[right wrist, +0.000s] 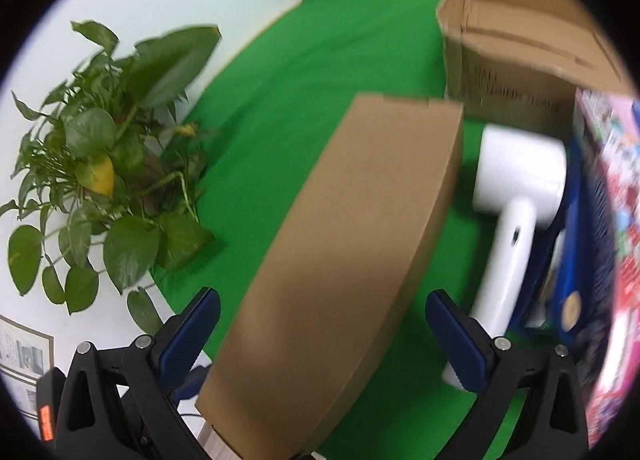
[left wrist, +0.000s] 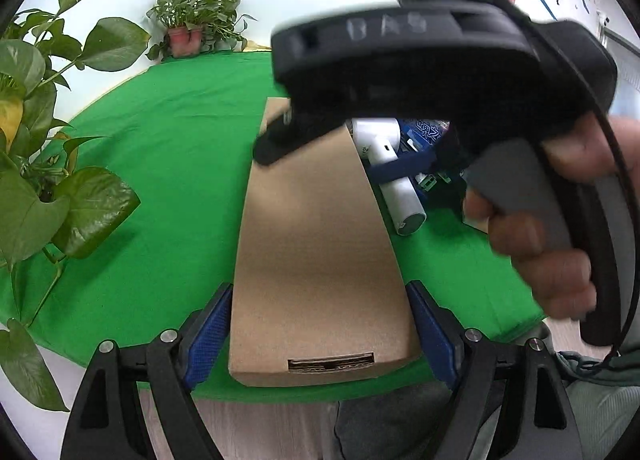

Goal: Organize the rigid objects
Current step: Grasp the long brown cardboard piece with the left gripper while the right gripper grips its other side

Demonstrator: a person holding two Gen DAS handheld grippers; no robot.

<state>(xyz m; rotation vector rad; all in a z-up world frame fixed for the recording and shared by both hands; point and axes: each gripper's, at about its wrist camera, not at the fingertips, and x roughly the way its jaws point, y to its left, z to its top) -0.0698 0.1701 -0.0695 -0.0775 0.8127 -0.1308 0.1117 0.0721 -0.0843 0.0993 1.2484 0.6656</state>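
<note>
Cloth (left wrist: pixel 168 164), green, covers the table, and everything we note lies on it or above it. At its far right in the right wrist view we find an open carton (right wrist: pixel 516 60), its flaps up and its inside hidden from us. Well apart from it, nearer the front edge, lies the long box (left wrist: pixel 316 244), brown cardboard, flat on the cloth with one short end just over the table's edge toward the person.

We see the left gripper (left wrist: pixel 320 328) astride that near end: each blue pad sits against a long side of the box, so we record it as clamped on the box. The right gripper (right wrist: pixel 324 340) hangs over the same box with its jaws apart; the left pad stands clear of the cardboard, and the right pad is over bare cloth beside the white dryer (right wrist: pixel 516 196). In the left wrist view the person's hand (left wrist: pixel 552 244) wraps that gripper's grey handle, above the box's far half.

The dryer lies just beside the box's right side, handle toward the front. Right of it we note a blue basket (right wrist: pixel 592 244) and a pink printed pack (right wrist: pixel 620 220), both blurred. Two potted plants (left wrist: pixel 196 16) stand on the cloth's left and far edges.
</note>
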